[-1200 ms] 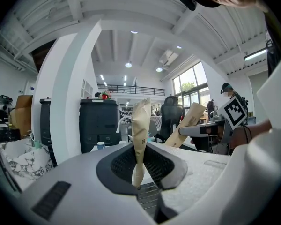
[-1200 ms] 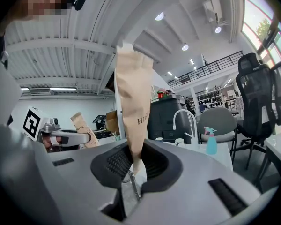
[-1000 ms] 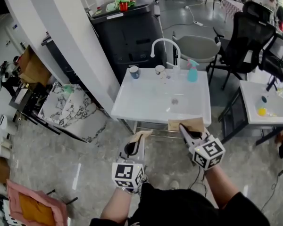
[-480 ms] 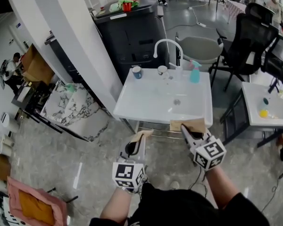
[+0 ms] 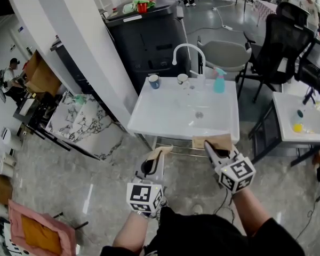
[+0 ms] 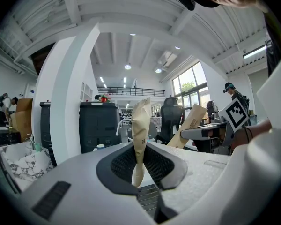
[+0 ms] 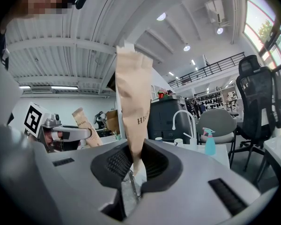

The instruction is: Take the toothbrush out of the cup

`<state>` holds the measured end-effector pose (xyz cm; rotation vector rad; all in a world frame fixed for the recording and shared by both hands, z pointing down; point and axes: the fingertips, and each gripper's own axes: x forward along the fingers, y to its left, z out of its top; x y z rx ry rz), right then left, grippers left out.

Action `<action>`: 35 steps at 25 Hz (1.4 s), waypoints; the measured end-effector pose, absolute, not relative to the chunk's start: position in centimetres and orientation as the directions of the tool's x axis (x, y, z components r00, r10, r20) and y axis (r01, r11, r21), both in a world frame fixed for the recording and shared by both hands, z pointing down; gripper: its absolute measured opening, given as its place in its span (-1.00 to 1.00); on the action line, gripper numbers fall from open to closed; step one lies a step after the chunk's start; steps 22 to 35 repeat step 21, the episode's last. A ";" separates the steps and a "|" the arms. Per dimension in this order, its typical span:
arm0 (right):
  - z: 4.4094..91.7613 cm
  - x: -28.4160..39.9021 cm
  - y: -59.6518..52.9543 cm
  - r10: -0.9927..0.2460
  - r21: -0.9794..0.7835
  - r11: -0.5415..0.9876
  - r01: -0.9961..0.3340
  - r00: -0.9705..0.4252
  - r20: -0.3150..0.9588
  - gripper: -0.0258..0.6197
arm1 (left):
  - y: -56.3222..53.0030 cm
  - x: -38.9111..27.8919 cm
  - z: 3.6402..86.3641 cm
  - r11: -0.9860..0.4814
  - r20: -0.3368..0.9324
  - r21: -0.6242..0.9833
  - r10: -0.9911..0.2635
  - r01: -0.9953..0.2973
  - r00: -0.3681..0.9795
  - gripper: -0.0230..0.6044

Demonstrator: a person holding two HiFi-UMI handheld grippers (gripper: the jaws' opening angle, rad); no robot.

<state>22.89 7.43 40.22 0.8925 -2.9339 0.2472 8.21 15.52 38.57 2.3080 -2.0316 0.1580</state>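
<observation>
Two cups, the blue cup (image 5: 153, 81) and the white cup (image 5: 181, 78), stand on the back rim of the sink (image 5: 165, 119); a toothbrush in them is too small to see. The left gripper (image 5: 156, 161) and the right gripper (image 5: 210, 148) each clamp a tan paper packet (image 5: 216, 141), well apart from the cups. Both stay where they were.

Only partial print is readable: dark letters beginning "HI" on the right claw's (image 7: 132, 164) brown paper packet (image 7: 133, 93), and "H" on the left claw's (image 6: 140, 167) paper packet (image 6: 141, 121).

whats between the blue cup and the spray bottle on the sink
Head view: a white cup and the white faucet stand between them.
</observation>
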 end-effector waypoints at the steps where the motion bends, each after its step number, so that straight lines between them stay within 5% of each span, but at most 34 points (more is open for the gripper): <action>1: 40.1 23.0 7.5 -0.548 -0.134 0.819 -0.559 -0.829 0.109 -0.79 | 15.5 8.3 38.5 -0.129 0.117 -0.021 -0.985 -0.991 0.126 -0.81; 35: 40.5 23.9 7.9 -0.547 -0.130 0.821 -0.556 -0.831 0.100 -0.79 | 16.1 9.4 38.5 -0.137 0.117 -0.010 -0.984 -0.991 0.135 -0.81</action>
